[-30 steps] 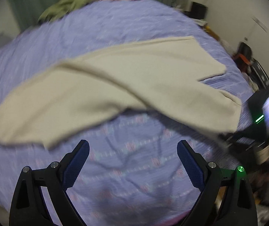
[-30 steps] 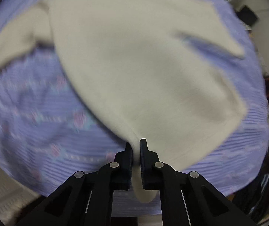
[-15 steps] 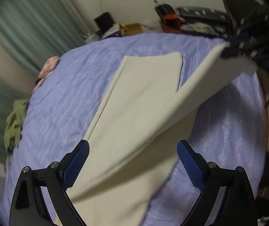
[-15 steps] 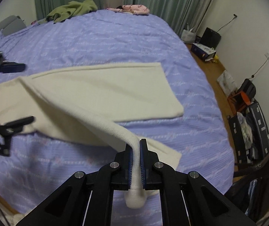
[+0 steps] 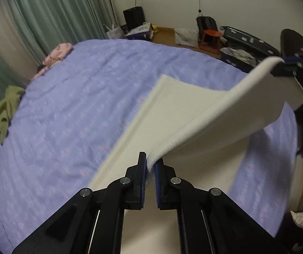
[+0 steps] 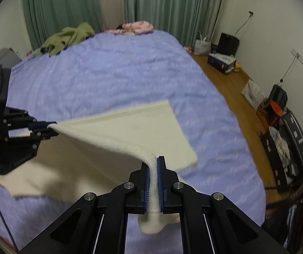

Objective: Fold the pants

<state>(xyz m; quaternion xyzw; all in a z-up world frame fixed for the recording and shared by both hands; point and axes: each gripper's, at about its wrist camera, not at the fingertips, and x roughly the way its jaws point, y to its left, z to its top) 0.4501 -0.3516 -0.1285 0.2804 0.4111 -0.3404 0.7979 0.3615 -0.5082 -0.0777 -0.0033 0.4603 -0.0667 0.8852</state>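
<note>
Right wrist view: pants strung between both claws, long axis left-right.
Left claw has just been closing and is clamped on one end, right claw on the other; far leg is trailed on the bed.

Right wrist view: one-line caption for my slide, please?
Right gripper and left gripper both pinch the cream pants, lifting one edge above the purple bedspread.

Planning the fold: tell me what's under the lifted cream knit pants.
Under the cream knit pants, held up by both grippers, lies only the purple bedspread in shadow. The patch beneath their resting part is covered.
</note>
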